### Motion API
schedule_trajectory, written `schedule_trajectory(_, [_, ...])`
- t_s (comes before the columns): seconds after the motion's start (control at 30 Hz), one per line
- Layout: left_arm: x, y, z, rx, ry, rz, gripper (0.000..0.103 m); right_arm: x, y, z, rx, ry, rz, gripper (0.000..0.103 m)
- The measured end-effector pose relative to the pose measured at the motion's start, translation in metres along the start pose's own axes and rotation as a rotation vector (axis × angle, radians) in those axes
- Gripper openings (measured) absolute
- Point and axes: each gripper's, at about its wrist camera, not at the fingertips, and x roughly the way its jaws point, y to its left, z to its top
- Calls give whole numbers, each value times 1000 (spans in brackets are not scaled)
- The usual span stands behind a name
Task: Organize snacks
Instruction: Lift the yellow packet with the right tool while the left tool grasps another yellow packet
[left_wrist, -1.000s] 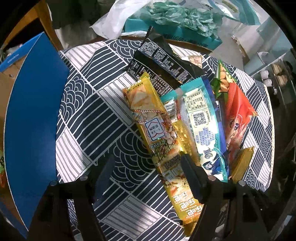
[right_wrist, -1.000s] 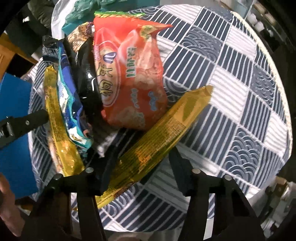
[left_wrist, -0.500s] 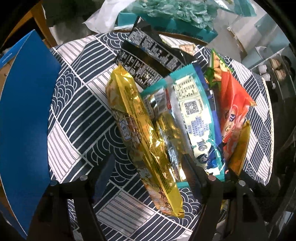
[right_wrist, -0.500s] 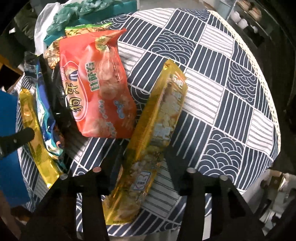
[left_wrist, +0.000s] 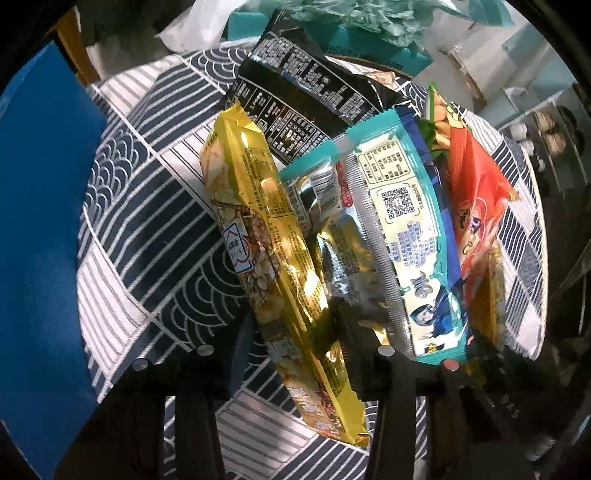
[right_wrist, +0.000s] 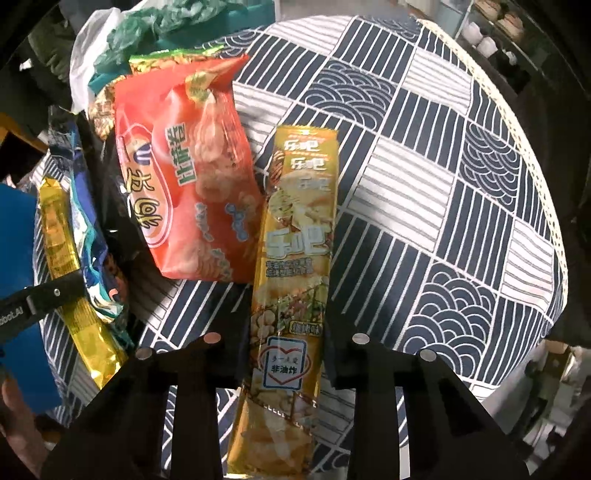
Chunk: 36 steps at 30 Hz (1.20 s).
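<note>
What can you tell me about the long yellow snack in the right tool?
The long yellow snack packet is a shiny crinkly wrapper with bold lettering, pictures of crisps and a white heart badge near the bottom. It points away from the camera over the blue-and-white patterned tablecloth, its side beside the orange bag. The right tool is shut on its lower part.

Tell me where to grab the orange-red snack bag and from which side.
Pinch the orange-red snack bag by its flat near seam, coming down from above. Its middle is puffy and likely too wide to pinch, and the yellow stick pack crowds its right edge.
</note>
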Motion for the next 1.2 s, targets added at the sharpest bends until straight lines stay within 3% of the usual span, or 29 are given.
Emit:
schedule_trajectory(0.27, [-24, -1, -11, 80, -44, 83, 32, -27, 10, 2, -39, -43, -15, 29])
schedule_trajectory(0.67, [-68, 7, -29, 121, -117, 112, 29, -68, 28, -14, -95, -139, -16, 29])
schedule_trajectory(1.03, [-86, 6, -37, 158, -182, 103, 28, -77, 51, -4, -146, -206, 17, 29])
schedule_trajectory(1.07, [-89, 7, -38, 160, -192, 104, 13, -79, 52, -4, -147, -210, 21, 29])
schedule_trajectory(1.1, [-92, 8, -38, 168, -202, 106, 7, -80, 53, -5, -150, -215, 25, 29])
schedule_trajectory(1.2, [-104, 10, -42, 177, -238, 104, 7, -86, 57, -6, -157, -227, 39, 29])
